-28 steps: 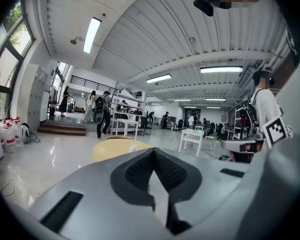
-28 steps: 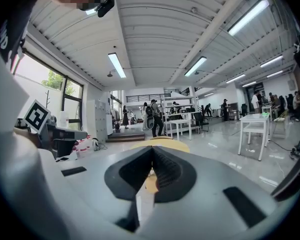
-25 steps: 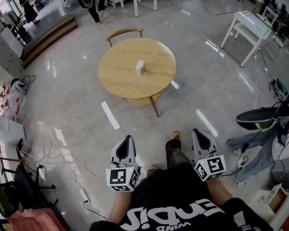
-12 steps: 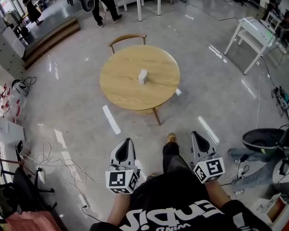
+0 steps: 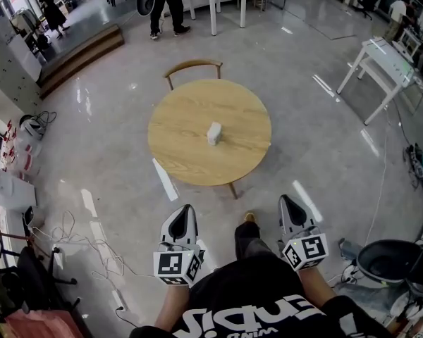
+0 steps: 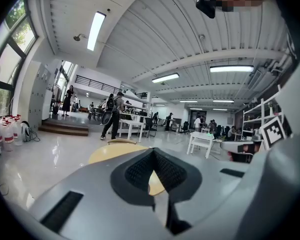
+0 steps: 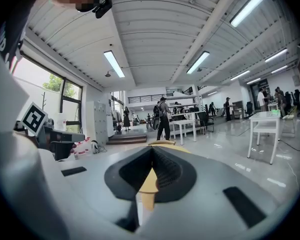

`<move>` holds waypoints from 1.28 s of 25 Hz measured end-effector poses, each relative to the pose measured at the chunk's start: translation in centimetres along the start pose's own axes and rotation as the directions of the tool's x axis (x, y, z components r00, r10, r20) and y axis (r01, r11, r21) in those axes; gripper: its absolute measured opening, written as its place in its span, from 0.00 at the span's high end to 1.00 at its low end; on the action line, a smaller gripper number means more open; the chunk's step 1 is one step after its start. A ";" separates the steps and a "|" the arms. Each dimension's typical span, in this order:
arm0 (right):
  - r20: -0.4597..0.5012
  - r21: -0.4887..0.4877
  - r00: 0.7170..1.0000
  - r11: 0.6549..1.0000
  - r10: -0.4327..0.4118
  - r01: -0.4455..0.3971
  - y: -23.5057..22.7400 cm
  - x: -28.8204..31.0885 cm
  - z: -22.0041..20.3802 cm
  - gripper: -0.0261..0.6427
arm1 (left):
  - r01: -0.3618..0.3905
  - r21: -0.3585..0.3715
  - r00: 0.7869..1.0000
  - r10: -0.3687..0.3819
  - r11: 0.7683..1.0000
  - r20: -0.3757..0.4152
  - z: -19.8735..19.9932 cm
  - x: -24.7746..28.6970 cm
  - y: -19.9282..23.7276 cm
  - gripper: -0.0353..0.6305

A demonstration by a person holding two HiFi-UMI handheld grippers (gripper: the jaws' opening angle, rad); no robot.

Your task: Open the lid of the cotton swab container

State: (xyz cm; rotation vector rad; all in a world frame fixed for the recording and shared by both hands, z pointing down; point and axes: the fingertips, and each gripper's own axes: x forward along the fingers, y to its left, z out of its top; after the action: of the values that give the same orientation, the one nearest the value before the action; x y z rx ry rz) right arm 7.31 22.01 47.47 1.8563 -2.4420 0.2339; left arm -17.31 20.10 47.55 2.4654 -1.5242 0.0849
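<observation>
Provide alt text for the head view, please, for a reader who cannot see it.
From above, a person holds the left gripper and right gripper, both shut and empty, low before the body. Ahead on a floor stands a round wooden table with a small white container near its middle.

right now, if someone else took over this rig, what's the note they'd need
Left gripper: shut, empty, held low in front of the person.
Right gripper: shut, empty, held level with the left.
Cotton swab container: standing near the middle of the round wooden table, across open floor from both grippers. A chair is at the table's far side.
Done: nothing on the container. Neither gripper is near it, and it is too small here to tell how the lid sits.
Left: step up to the table, steady the container with one gripper, open the lid with the other.
</observation>
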 end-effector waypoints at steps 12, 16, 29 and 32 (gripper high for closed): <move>-0.018 -0.003 0.997 0.997 0.079 -0.079 -7.3 10.7 4.3 0.96 | -0.063 -0.008 0.998 0.063 0.998 0.006 4.7 11.2 0.8 0.94; -0.021 -0.011 0.993 0.993 0.114 -0.114 -9.7 14.1 5.6 0.96 | -0.105 -0.018 0.994 0.105 0.994 0.023 6.0 14.5 1.1 0.94; -0.049 -0.018 0.978 0.979 0.201 -0.202 -14.0 21.3 6.2 0.96 | -0.178 -0.027 0.982 0.179 0.984 0.061 7.4 21.0 1.7 0.94; -0.050 -0.012 0.977 0.978 0.207 -0.208 -13.3 22.4 5.9 0.96 | -0.184 -0.026 0.981 0.185 0.983 0.061 7.6 21.4 2.7 0.94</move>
State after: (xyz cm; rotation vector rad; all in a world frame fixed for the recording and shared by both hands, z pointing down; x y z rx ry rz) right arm 14.33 -3.70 45.94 1.5682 -2.5951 0.2651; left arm -10.61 -1.54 44.44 2.3270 -1.7687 0.0237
